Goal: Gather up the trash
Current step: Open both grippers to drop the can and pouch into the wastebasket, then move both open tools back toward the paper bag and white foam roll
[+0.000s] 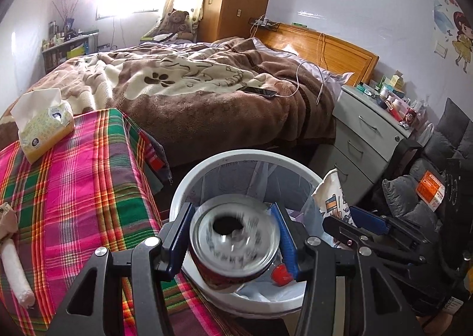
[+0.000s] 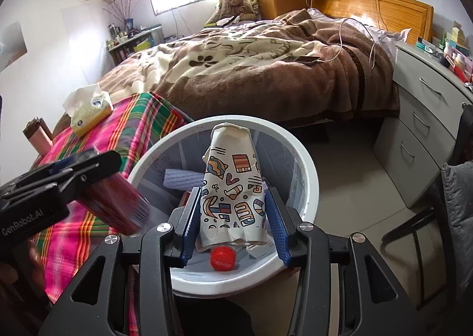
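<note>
One red aluminium drink can (image 1: pixel 233 242), one crumpled white paper cup printed with coloured doodles (image 2: pixel 232 188), one round white plastic waste bin lined with a clear bag (image 2: pixel 307 176), one red plastic bottle cap (image 2: pixel 223 259), and two black grippers with blue finger pads are in view.

The left gripper (image 1: pixel 233 235) tilts downward over the bin, its jaws pressed on either side of the can. The can sits directly between the pads with its open top facing the camera and blurred. In the right wrist view the same gripper comes in from about 9 o'clock, holding the can out just over the bin's rim at its 9 o'clock edge.

The right gripper (image 2: pixel 233 217) also tilts downward above the bin, clamped on the lower part of the cup. The cup stands out lengthwise between the pads toward 12 o'clock, over the bin's opening. In the left wrist view this gripper lies at about 3 o'clock of the can.

The cap lies inside the bin at its 6 o'clock edge, just below the cup. A pale ribbed object (image 2: pixel 184 177), which I cannot identify, also lies in the bin toward 10 o'clock.

The bin stands beside a table under a pink and green plaid cloth (image 1: pixel 77 188), at 9 o'clock of it. One yellow tissue pack (image 1: pixel 44 126) rests on that cloth.
</note>
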`<state>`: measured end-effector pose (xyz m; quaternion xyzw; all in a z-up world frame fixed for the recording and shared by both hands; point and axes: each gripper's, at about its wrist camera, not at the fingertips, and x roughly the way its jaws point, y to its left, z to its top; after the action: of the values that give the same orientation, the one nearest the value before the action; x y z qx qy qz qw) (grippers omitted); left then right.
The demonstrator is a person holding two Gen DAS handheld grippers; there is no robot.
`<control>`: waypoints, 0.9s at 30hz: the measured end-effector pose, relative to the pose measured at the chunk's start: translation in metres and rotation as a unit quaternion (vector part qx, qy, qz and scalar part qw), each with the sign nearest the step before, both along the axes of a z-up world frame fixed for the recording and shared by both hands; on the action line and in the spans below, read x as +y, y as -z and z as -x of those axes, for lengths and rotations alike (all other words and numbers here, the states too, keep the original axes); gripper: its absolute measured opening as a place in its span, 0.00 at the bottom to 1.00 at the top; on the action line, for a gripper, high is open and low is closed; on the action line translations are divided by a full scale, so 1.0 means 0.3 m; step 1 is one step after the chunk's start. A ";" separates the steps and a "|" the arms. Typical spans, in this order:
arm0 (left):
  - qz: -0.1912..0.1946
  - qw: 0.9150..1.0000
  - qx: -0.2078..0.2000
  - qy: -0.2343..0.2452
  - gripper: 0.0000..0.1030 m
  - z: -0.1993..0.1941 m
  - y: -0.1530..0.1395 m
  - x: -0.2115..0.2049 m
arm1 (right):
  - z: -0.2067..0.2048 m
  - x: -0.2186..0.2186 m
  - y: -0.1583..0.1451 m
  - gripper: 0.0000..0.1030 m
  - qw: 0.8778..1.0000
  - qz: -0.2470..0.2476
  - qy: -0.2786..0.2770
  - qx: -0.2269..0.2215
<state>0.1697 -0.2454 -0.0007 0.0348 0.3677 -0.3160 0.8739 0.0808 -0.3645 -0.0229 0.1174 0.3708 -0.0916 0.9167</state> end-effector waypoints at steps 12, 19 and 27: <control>0.004 1.000 -0.006 -0.007 0.59 0.013 -0.019 0.022 | 0.005 -0.007 0.006 0.59 1.000 0.004 0.007 0.007; 0.009 1.000 -0.018 -0.014 0.59 0.036 -0.047 0.064 | 0.014 0.016 -0.021 0.59 1.000 0.005 -0.001 -0.005; 0.013 0.999 -0.026 -0.031 0.59 0.053 -0.069 0.136 | 0.019 0.055 -0.041 0.59 1.000 0.005 -0.010 -0.019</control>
<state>0.1536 -0.2047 0.0200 0.0206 0.3418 -0.2927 0.8928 0.0749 -0.3481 -0.0107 0.1109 0.3537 -0.0822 0.9251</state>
